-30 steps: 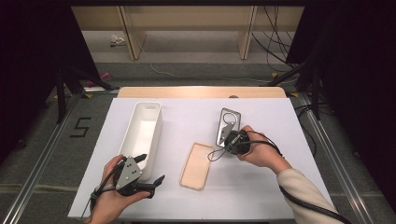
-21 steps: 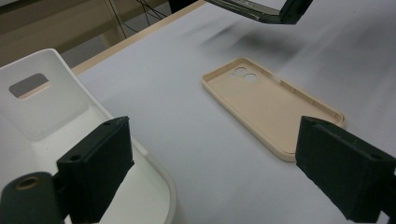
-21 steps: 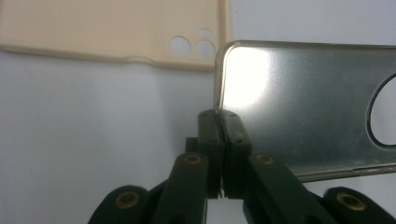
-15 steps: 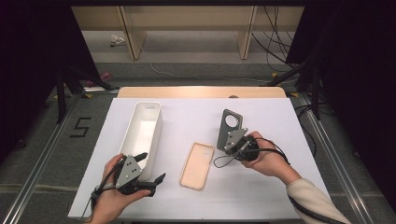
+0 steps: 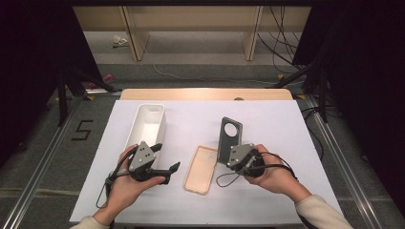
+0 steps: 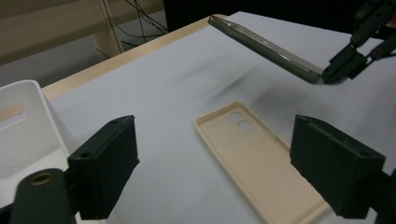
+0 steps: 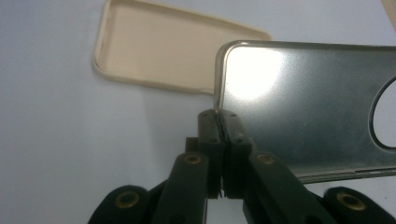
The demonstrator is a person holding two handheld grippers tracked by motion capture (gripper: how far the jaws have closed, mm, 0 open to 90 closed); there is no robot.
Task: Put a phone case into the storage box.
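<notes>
Clamping one corner of the dark grey metallic phone shell (image 5: pixel 229 137), the right hand-held gripper (image 5: pixel 228 159) holds it clear of the white desk (image 5: pixel 286 138). The beige phone case (image 5: pixel 201 169) lies flat just beside it. The left hand-held gripper (image 5: pixel 165 157) is spread wide, its jaws having just been closing slightly with nothing between them.

R gripper (image 5: pixel 224 155) lifted grey case (image 5: pixel 229 139) off table, tilted up; L gripper (image 5: pixel 165 157) rose, jaws narrowing slightly.
</notes>
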